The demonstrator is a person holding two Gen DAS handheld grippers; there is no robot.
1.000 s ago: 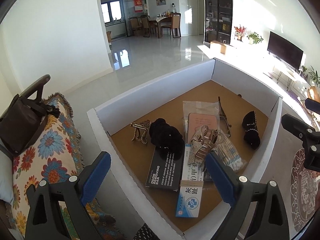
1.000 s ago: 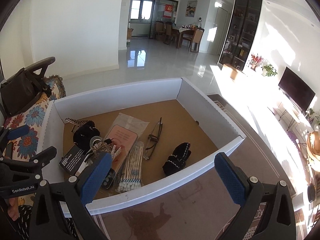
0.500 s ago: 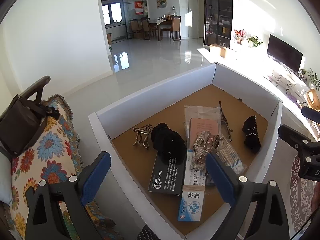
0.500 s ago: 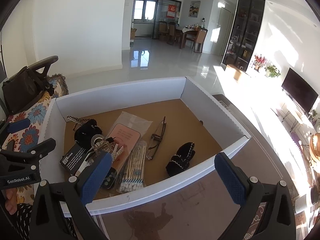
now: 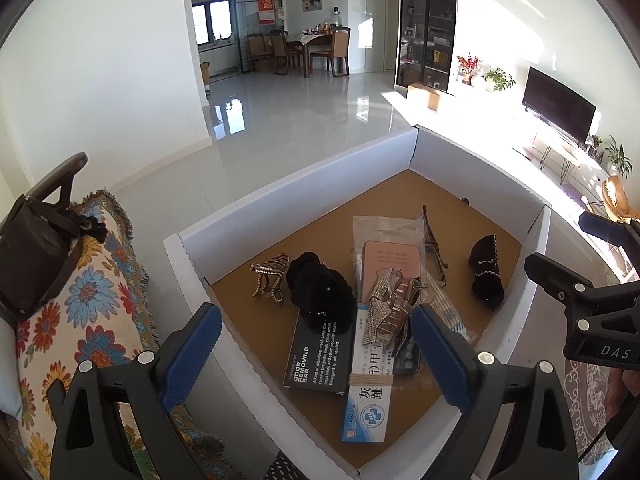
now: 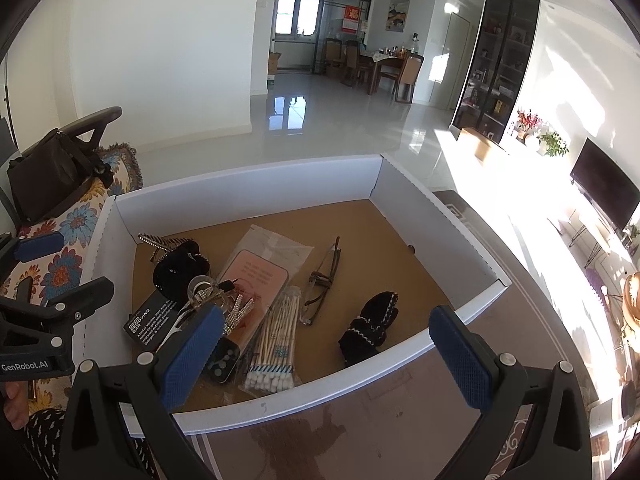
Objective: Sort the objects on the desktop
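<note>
Hovering above the cluttered box (image 5: 304, 184), left tongs (image 5: 316, 344) and right tongs (image 6: 326, 340) gape empty.

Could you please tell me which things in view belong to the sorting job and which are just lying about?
For the job:
white box
cotton swabs
glasses
black scrunchie
rhinestone clips
odor bar box

Lying about:
dark bag
floral throw
television

Bare brown floor lies open in the white-walled tray (image 6: 256, 184) beyond the glasses (image 6: 322, 280). Left of the glasses, piled items crowd the floor.
</note>
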